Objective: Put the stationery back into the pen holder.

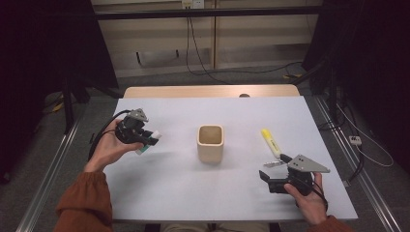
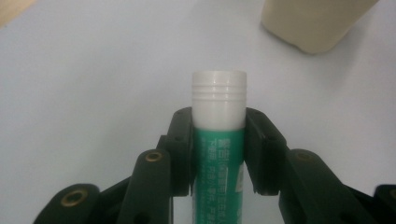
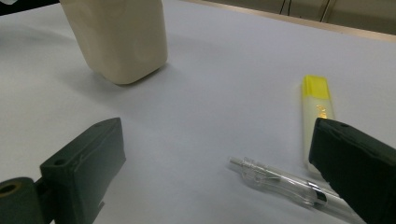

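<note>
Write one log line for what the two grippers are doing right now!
left gripper: shut on green glue stick with white cap | right gripper: open, empty | beige square cup: upright | yellow highlighter: on table

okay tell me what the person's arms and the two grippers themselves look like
Both arms wear rust-orange sleeves gathered at the cuff. The left gripper and right gripper are black, each topped by a grey three-cornered plate and trailing a black cable. Seen up close from the left gripper view, the jaws are matte black blocks on linked arms with brass-coloured pivot rings.
</note>
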